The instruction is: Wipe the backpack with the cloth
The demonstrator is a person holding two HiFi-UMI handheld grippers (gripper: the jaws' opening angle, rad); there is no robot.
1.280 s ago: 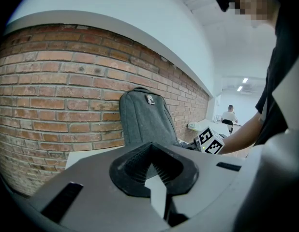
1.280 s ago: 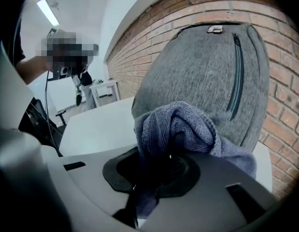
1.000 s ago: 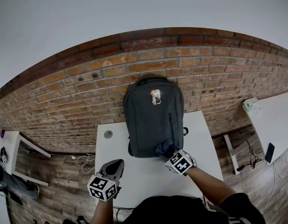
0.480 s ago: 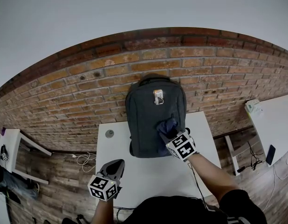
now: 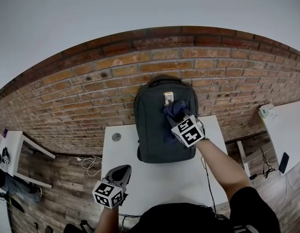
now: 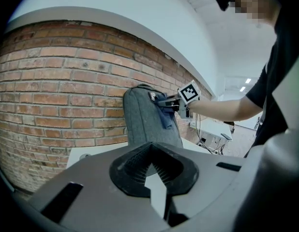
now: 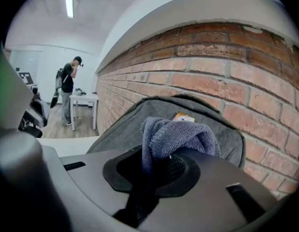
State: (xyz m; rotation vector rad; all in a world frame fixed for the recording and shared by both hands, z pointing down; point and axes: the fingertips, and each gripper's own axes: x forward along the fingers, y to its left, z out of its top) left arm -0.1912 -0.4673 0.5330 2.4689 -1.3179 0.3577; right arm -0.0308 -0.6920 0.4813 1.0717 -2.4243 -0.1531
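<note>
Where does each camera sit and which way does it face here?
Head view: on the head, facing steeply down at the backpack on the table; both forearms show.
Left gripper view: on the left tongs, facing the backpack; its shut jaws show.
Right gripper view: on the right tongs, facing the backpack's top; jaws clamp the cloth.
Shared: all show backpack and cloth.
</note>
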